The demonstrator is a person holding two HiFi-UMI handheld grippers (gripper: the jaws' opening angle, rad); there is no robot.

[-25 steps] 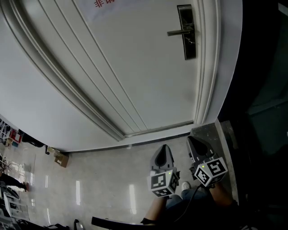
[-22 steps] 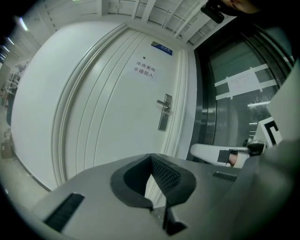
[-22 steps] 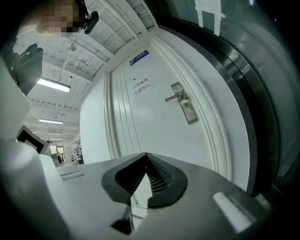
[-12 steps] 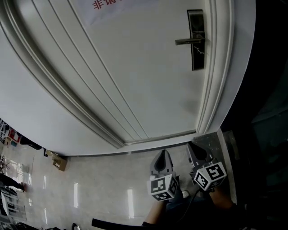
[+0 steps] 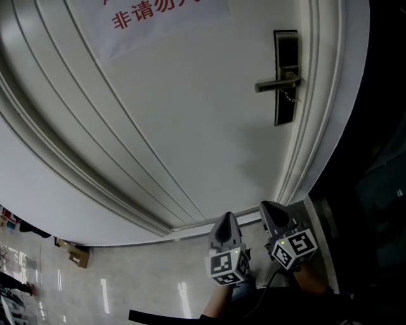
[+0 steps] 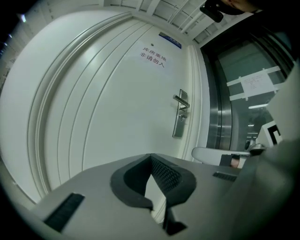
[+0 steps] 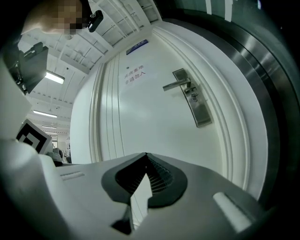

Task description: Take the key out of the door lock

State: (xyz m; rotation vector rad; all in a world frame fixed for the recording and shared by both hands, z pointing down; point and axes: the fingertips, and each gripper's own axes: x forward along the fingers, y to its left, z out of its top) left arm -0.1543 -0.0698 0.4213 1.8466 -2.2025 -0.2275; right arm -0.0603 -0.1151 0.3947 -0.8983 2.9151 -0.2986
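- A paper sign on the white door carries red Chinese writing. Its lower line reads "非请勿入", and the head view cuts off the upper line.
- A small blue plate at the top of the door is too small to read.
- The key sits in the long metal lock plate, just under the lever handle. It looks small and metallic, and no finer detail can be seen.
- The left hand-held gripper and the right hand-held gripper are low by the bottom of the door, well apart from the key.
- On both, the jaws are closed together and have hold of nothing.
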